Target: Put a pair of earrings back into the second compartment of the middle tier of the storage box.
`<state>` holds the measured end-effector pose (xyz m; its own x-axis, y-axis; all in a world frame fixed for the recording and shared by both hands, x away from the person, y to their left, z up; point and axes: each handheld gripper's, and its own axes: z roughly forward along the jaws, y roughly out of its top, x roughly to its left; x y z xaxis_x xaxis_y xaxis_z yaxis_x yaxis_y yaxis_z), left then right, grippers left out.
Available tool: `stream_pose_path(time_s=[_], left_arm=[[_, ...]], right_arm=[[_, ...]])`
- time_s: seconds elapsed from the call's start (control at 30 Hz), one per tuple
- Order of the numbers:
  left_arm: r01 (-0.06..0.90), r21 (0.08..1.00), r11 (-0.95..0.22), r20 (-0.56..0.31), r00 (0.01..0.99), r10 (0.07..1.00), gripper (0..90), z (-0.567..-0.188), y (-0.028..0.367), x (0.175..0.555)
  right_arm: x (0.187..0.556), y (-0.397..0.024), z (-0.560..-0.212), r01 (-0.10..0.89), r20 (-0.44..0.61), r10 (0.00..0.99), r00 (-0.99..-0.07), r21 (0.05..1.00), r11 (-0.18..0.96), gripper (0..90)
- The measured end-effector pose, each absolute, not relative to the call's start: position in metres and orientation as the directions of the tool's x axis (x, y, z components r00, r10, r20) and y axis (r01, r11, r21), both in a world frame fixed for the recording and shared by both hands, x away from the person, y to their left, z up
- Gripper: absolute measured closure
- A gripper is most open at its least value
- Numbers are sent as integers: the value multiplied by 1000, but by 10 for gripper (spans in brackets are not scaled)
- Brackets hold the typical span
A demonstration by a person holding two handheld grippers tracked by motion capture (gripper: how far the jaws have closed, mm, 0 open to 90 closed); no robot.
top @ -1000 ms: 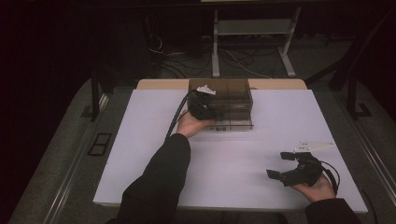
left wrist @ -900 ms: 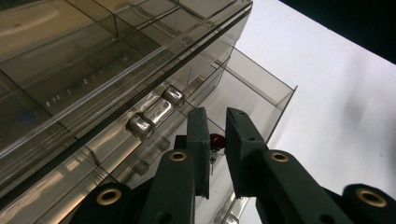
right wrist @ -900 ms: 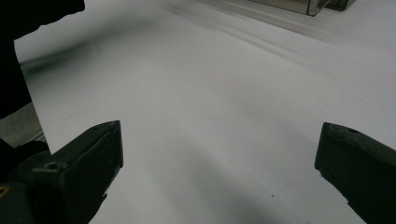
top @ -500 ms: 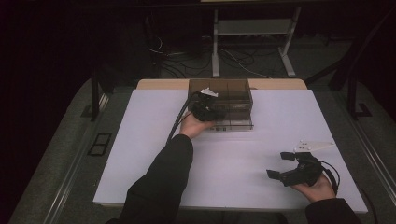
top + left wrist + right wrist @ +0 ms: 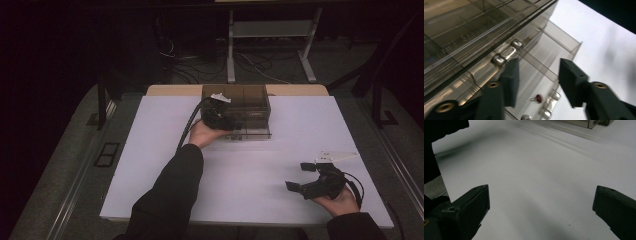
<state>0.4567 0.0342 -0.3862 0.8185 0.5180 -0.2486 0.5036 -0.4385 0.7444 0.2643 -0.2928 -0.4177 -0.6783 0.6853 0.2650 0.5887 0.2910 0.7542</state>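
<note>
A smoky clear drawer box [image 5: 245,100] stands at the far middle of the white table [image 5: 150,165]. Its lower drawer [image 5: 252,134] is pulled out a little. My left gripper [image 5: 226,121] is at the box's front left. In the left gripper view its jaws [image 5: 539,72] have just been opening and stand apart, pressing on nothing, with the clear drawer [image 5: 554,50] beyond the gap. A silver handle [image 5: 506,53] lies next to the left finger. A small red item [image 5: 539,98] lies in the drawer. My right gripper [image 5: 297,176] hovers open near the front right, over bare table [image 5: 541,195].
A grey three-cornered plate [image 5: 334,156] tops the right gripper. The left sleeve [image 5: 170,200] crosses the table's front middle. A metal stand [image 5: 270,30] and cables lie on the floor beyond the table. A second silver handle [image 5: 550,102] shows lower on the box.
</note>
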Motion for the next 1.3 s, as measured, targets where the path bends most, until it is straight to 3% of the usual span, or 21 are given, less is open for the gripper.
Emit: stream_pose_path(time_s=[0.5, 1.3], left_arm=[[460, 791, -404, -227, 833, 504, 7, -366, 59, 424], [418, 848, -326, -172, 799, 576, 0, -387, 128, 346]], right_arm=[[264, -293, -417, 585, 263, 690, -675, 760, 283, 5], [264, -294, -417, 591, 271, 694, -667, 759, 272, 5]])
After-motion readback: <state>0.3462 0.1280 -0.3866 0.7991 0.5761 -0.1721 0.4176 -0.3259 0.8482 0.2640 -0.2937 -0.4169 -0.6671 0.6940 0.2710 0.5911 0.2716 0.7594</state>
